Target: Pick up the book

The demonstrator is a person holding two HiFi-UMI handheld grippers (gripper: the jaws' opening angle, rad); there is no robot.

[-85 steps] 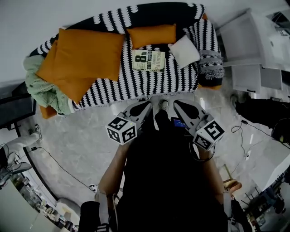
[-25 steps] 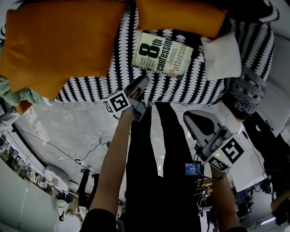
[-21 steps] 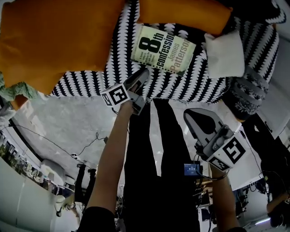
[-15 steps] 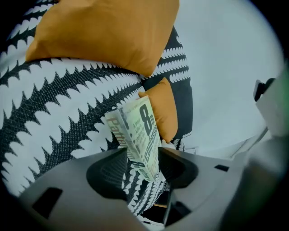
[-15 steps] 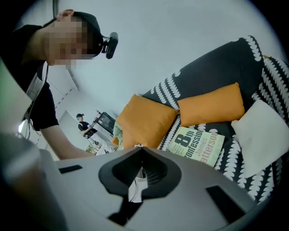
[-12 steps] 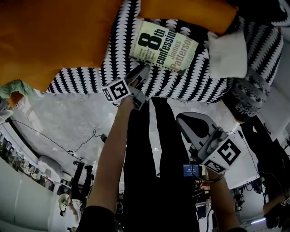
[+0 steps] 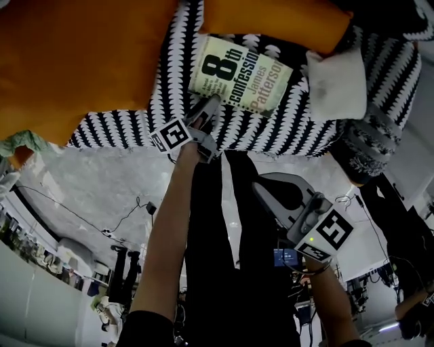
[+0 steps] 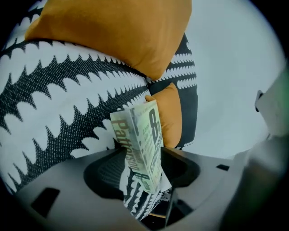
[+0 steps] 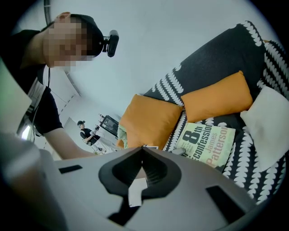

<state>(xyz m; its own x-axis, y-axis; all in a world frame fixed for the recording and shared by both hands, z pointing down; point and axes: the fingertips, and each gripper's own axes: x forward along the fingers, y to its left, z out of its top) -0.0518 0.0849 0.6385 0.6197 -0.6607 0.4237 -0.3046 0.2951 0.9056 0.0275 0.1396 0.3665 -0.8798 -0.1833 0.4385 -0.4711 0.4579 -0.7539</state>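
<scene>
The book (image 7: 237, 74), a pale green paperback with black and tan print, lies flat on the black-and-white patterned sofa cover (image 7: 271, 129). My left gripper (image 7: 211, 101) reaches out to the book's near edge. In the left gripper view the book (image 8: 144, 135) stands edge-on in the gap of the left gripper (image 8: 142, 155). Its jaws are opening and do not press on the book. My right gripper (image 7: 259, 191) hangs back over the floor with its tips together, well short of the sofa. From the right gripper (image 9: 142, 148) the book (image 9: 205, 142) shows ahead to the right.
A large orange cushion (image 7: 74, 61) lies left of the book, a smaller one (image 7: 271, 20) behind it and a white cushion (image 7: 336, 85) to its right. A green throw (image 7: 20, 142) hangs off the sofa's left end. Cables (image 7: 102, 227) trail over the marble floor.
The view has closed in on the sofa. My left gripper has gone forward and down to the book's near edge. My right gripper has drifted left and lower in the head view.
</scene>
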